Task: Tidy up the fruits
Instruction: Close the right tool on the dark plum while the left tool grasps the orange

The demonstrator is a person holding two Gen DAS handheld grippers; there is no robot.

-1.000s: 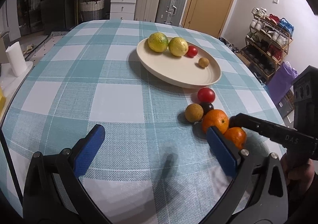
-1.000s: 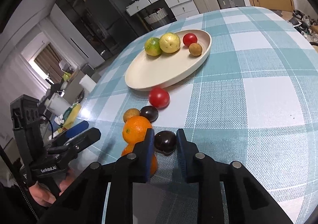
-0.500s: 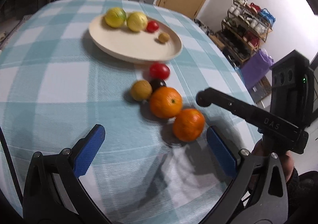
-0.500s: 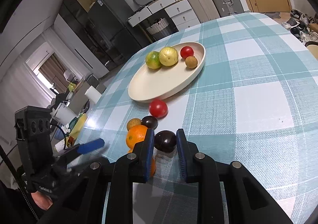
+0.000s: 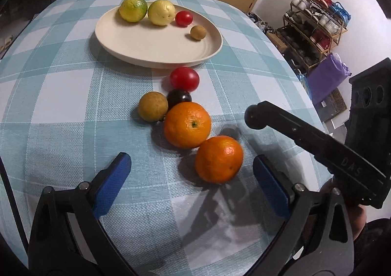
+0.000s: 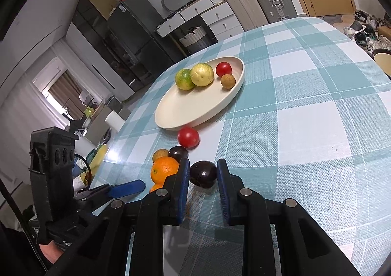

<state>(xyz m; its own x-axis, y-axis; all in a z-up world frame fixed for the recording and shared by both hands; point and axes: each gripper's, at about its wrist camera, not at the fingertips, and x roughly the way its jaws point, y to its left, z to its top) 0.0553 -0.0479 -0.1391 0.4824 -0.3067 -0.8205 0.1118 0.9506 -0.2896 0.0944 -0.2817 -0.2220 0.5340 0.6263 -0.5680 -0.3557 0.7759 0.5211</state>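
A cream plate point(image 5: 136, 43) point(image 6: 185, 109) carries a green-yellow citrus, a yellow one, a small tomato and a small brown fruit. In front of it on the checked cloth lie a red tomato point(image 5: 184, 79), a dark plum point(image 5: 179, 97), a brown fruit point(image 5: 153, 106) and two oranges point(image 5: 187, 124) point(image 5: 219, 159). My left gripper point(image 5: 190, 161) hovers over the near orange with its jaws closing; that orange sits between them near the right pad, untouched. My right gripper point(image 6: 202, 168) is shut on another dark plum point(image 6: 204, 175), held just above the cloth.
The table's right edge drops off toward a shoe rack point(image 5: 315, 31) and a purple bag point(image 5: 327, 75). A white roll point(image 6: 114, 120) and clutter stand off the table's left side. Another cream dish point(image 6: 382, 60) shows at the far right edge.
My left gripper has swung toward the loose fruit and tipped downward, so the near orange now lies between its fingers. The right gripper stays shut on the dark plum, barely shifted.
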